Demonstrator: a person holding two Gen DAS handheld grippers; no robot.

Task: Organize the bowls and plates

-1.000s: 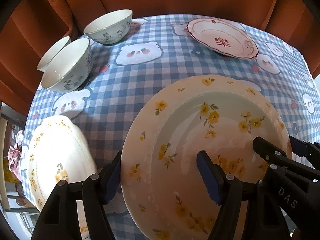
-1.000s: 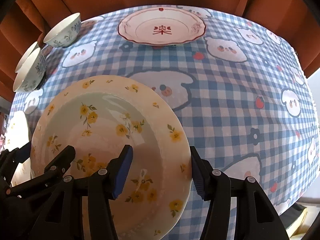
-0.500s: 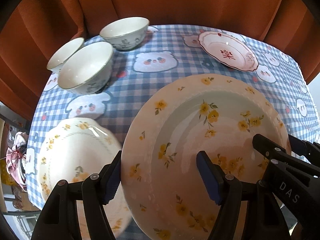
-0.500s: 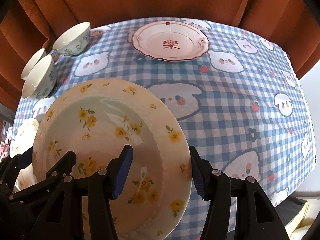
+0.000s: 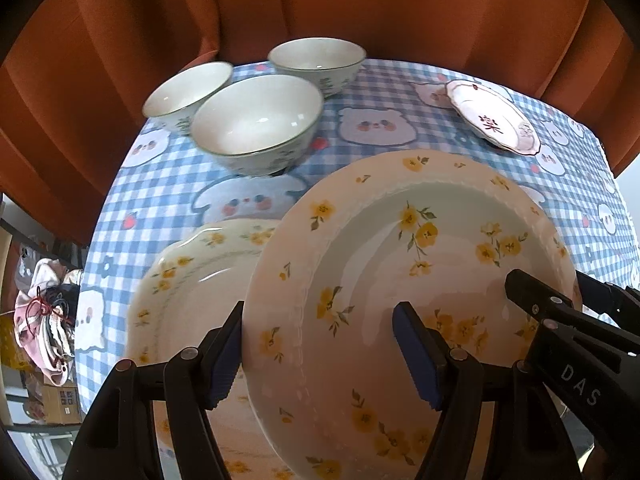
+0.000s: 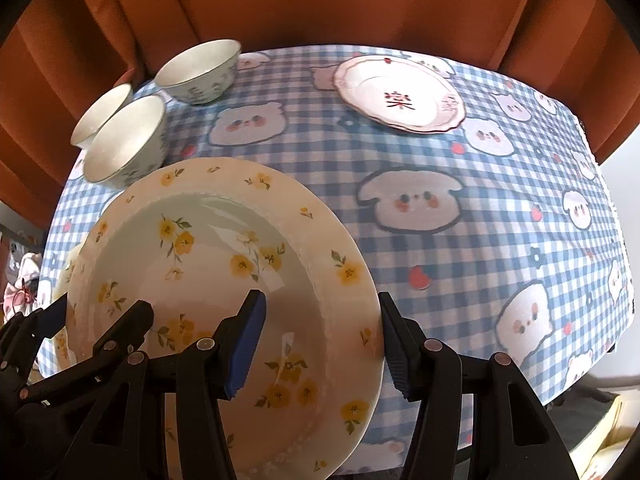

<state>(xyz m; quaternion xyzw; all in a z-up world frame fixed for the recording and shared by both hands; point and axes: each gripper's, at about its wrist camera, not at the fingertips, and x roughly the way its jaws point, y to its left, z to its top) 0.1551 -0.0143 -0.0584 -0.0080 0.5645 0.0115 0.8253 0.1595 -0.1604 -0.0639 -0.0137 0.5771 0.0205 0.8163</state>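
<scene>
Cream plate [image 5: 400, 280] yellow flowers; tablecloth [image 6: 460, 184] blue-white check; curtain [image 6: 320, 0] rust-orange.

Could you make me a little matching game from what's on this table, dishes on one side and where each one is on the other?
Things:
1. yellow-flower plate
2. red-trimmed plate
3. three bowls
4. scalloped plate

Places:
A. far left of the tablecloth
B. gripped at opposite edges by the left gripper and right gripper
C. far right, lying alone
D. partly under the held plate

Pairs: 1-B, 2-C, 3-A, 4-D

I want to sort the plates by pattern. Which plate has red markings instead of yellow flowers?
The far plate, alone by the curtain: it has a red character in its centre and a red-trimmed wavy rim. The held plate and the one beneath it have yellow flowers.
</scene>
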